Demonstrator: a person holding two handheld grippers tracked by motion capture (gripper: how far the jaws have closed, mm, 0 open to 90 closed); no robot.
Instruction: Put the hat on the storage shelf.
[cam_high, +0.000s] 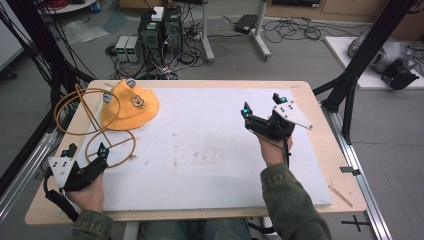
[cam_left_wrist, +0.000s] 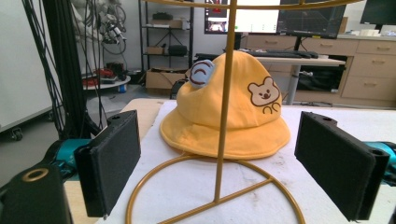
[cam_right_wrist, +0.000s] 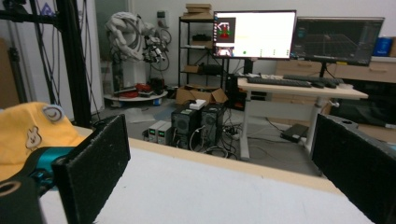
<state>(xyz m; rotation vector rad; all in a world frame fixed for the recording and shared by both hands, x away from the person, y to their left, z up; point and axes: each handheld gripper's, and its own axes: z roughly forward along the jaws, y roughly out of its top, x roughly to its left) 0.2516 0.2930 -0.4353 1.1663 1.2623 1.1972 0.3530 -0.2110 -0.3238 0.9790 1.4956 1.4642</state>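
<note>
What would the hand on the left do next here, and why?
Probably ease the left gripper forward and close on the gold stand's upright rod. Its jaws are open, with the rod standing between them but untouched, and the yellow hat lies on the table just behind the stand.

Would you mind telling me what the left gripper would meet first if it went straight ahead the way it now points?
Most likely the stand's upright rod, which rises between the open jaws of the left gripper. The yellow hat sits just behind it, though the depth between them is hard to judge.
</note>
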